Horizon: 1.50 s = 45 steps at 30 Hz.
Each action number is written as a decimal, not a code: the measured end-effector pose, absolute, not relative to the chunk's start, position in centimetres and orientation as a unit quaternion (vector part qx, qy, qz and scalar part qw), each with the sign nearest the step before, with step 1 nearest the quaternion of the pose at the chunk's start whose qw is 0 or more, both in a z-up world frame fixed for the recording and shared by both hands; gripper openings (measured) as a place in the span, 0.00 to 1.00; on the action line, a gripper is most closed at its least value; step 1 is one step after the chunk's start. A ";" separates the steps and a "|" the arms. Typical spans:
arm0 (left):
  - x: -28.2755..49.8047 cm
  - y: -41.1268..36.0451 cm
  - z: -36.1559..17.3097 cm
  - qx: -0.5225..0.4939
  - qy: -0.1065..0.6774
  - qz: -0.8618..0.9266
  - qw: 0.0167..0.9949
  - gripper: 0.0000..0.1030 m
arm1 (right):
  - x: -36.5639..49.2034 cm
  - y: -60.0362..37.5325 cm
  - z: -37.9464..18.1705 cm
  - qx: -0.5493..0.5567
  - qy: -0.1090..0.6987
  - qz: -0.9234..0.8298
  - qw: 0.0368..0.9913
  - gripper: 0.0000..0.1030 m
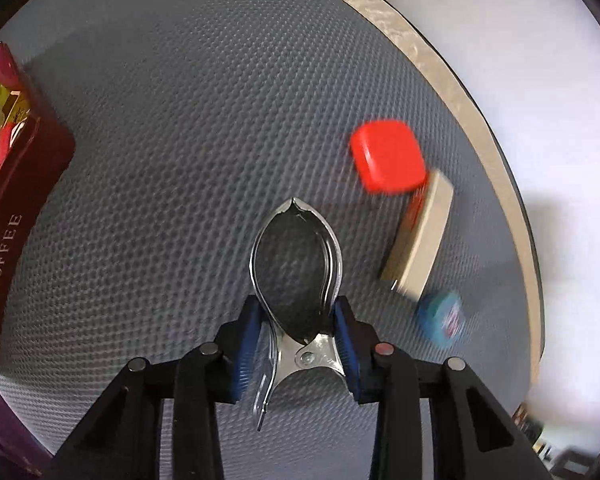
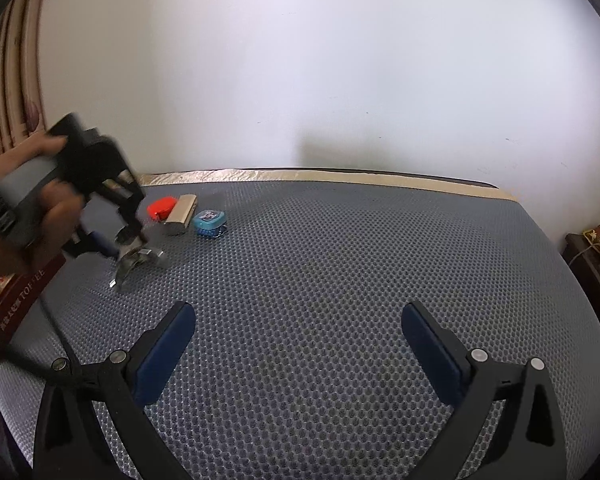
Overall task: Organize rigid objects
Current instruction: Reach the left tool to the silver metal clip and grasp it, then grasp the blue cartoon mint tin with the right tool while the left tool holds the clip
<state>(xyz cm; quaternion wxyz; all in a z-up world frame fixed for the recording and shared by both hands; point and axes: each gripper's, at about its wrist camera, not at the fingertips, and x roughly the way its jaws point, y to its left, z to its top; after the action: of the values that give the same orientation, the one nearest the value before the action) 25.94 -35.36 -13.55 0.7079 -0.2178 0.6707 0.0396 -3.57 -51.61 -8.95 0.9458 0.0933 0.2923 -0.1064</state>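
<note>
My left gripper (image 1: 296, 316) is shut on a metal nail clipper (image 1: 296, 272) with a black grip and holds it just above the grey mesh mat (image 1: 180, 160). From the right wrist view the left gripper (image 2: 116, 240) and the clipper (image 2: 134, 262) sit at the left, blurred. A red box (image 1: 388, 156) (image 2: 162, 208), a beige block (image 1: 420, 236) (image 2: 182, 210) and a small blue tin (image 1: 442, 318) (image 2: 209, 220) lie together to the right of the clipper. My right gripper (image 2: 298, 344) is open and empty over the mat.
A dark red TOFFEE box (image 1: 16, 216) (image 2: 24, 292) holding several small items stands at the left edge. The mat ends at a beige border (image 1: 440, 64) by a white wall (image 2: 340, 60). Dark furniture (image 2: 596, 256) stands at the right.
</note>
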 end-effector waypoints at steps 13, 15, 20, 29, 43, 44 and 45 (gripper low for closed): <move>20.9 -33.7 -11.9 -0.142 0.693 -0.103 0.699 0.35 | -1.8 -51.4 -9.9 0.082 0.347 -0.085 0.930 0.99; 20.5 -33.3 -11.2 -0.131 0.691 -0.113 0.702 0.35 | -1.4 -51.6 -10.1 0.088 0.360 -0.083 0.925 0.99; 16.6 -32.3 -9.8 -0.100 0.686 -0.141 0.707 0.35 | -0.8 -51.3 -8.9 0.100 0.358 -0.035 0.928 0.99; 14.3 -28.3 -8.0 -0.082 0.676 -0.178 0.711 0.35 | 8.3 -48.7 -6.7 0.035 0.348 0.040 0.936 0.96; 14.3 -27.1 -6.8 -0.064 0.674 -0.206 0.707 0.34 | 18.2 -47.9 -9.9 -0.034 0.419 0.134 0.898 0.74; 14.3 -27.1 -6.9 -0.065 0.675 -0.206 0.705 0.34 | 18.7 -47.9 -10.0 -0.034 0.422 0.139 0.895 0.74; 14.3 -27.0 -6.9 -0.065 0.676 -0.206 0.705 0.34 | 19.1 -47.7 -10.1 -0.032 0.425 0.149 0.892 0.73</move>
<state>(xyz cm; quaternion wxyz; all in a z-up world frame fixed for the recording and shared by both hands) 14.29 -27.02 -6.85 0.7049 -0.0645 0.6756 -0.2064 19.12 -47.74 -10.06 0.8922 -0.0319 0.4251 0.1494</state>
